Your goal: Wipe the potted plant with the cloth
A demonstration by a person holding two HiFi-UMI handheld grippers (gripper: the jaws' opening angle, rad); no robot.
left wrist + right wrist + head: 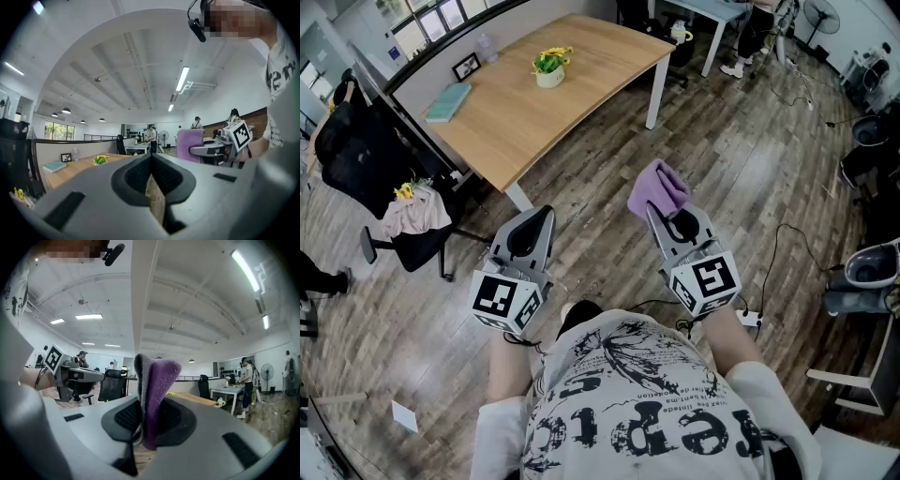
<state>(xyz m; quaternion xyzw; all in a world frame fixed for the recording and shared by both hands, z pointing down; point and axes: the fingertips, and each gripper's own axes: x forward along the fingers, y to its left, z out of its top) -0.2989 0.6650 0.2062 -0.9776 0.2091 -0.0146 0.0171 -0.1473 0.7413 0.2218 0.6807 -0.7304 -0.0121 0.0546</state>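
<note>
On the wooden table (pixel 581 84), upper left: 1 potted plant (pixel 549 67), small round white pot, green-yellow foliage. Left gripper (pixel 542 217): jaws pressed together, nothing between. Right gripper (pixel 656 211): pinching folded fuzzy purple cloth (pixel 658 187), well apart from the plant.

Shirt print (pixel 675 433): big black letters, creased; only "rep" reads clearly.
Left marker cube (pixel 504 300): black-and-white square code, no letters.
Right marker cube (pixel 705 281): the same kind of code.

The right gripper (pixel 667 217) clasped a purple cloth (pixel 657 190) above the floor (pixel 750 159), the left gripper (pixel 536 223) beside it; the potted plant (pixel 549 67) stood well apart on the surface (pixel 600 56).
</note>
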